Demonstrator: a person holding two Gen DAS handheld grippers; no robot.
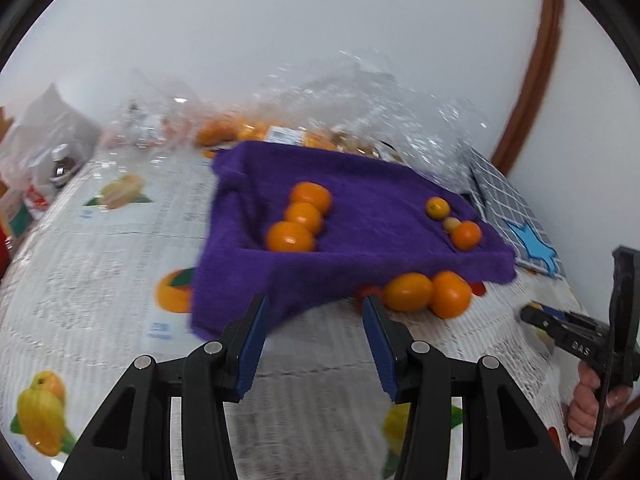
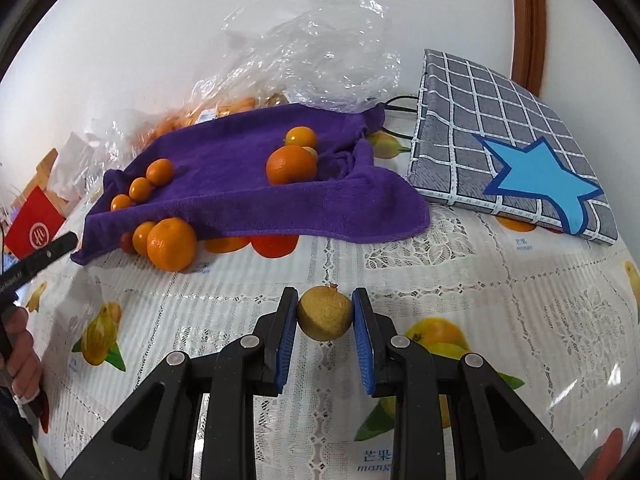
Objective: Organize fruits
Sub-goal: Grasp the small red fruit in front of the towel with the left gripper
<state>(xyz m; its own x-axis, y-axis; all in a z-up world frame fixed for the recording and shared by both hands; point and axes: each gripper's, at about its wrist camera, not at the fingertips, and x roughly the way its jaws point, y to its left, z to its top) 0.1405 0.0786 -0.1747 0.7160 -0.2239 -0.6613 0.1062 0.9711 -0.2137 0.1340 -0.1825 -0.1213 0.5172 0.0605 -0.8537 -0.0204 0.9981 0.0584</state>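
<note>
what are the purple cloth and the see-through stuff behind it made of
Purple cloth: looks like terry or microfibre towelling, matte and fuzzy, draping in soft folds. See-through stuff: apparently thin plastic film, probably bags, glossy and crinkled with sharp highlights, oranges showing through.

Three round orange tangerines (image 1: 299, 216) lie in a row on the rumpled purple towel (image 1: 360, 184), left of three smaller fruits (image 1: 456, 222). Two loose oranges (image 1: 428, 292) sit before its front edge, and crinkled clear plastic bags (image 2: 320, 56) lie behind it.

Grey checked cushion (image 2: 508, 136) with blue star ahead-right of the hand-held gripper, crumpled clear plastic bag (image 2: 320, 48) far ahead, red box (image 2: 34, 228) far left, fruit-print tablecloth (image 2: 500, 288) beneath.
</note>
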